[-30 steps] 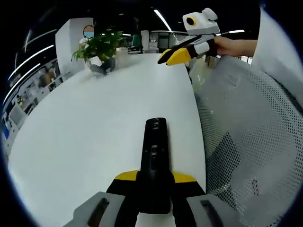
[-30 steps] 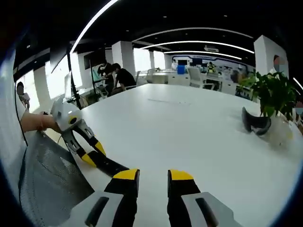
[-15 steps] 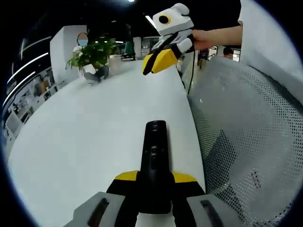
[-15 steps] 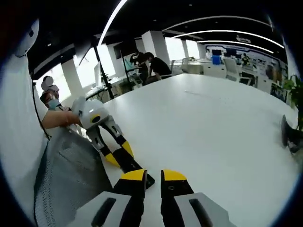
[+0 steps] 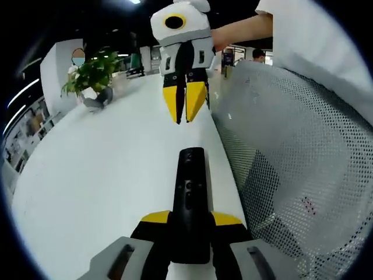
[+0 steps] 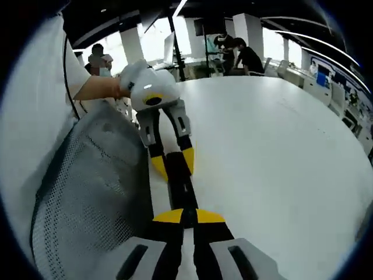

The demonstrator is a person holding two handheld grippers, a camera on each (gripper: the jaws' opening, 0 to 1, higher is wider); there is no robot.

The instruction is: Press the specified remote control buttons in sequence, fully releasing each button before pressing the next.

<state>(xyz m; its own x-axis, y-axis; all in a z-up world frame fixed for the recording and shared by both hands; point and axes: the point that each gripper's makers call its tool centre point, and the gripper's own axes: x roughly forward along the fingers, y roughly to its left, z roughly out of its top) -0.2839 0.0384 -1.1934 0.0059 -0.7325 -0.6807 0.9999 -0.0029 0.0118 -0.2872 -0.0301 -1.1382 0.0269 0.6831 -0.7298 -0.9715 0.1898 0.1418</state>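
White table runs back to a plant, with a mesh chair at its edge. On the table's near edge, the left gripper clamps a black remote. Just beyond the remote's tip, the right gripper points down, jaws seemingly pinched together, perhaps touching it.

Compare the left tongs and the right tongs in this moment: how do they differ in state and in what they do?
The left tongs are shut on the black remote, gripping its near end, while the right tongs hold nothing. The left tongs point along the white table; the right tongs point at the remote's far end from the opposite side, their tips nearly closed together. It is unclear whether the right tongs touch the remote. Both have yellow tips and black jaws.
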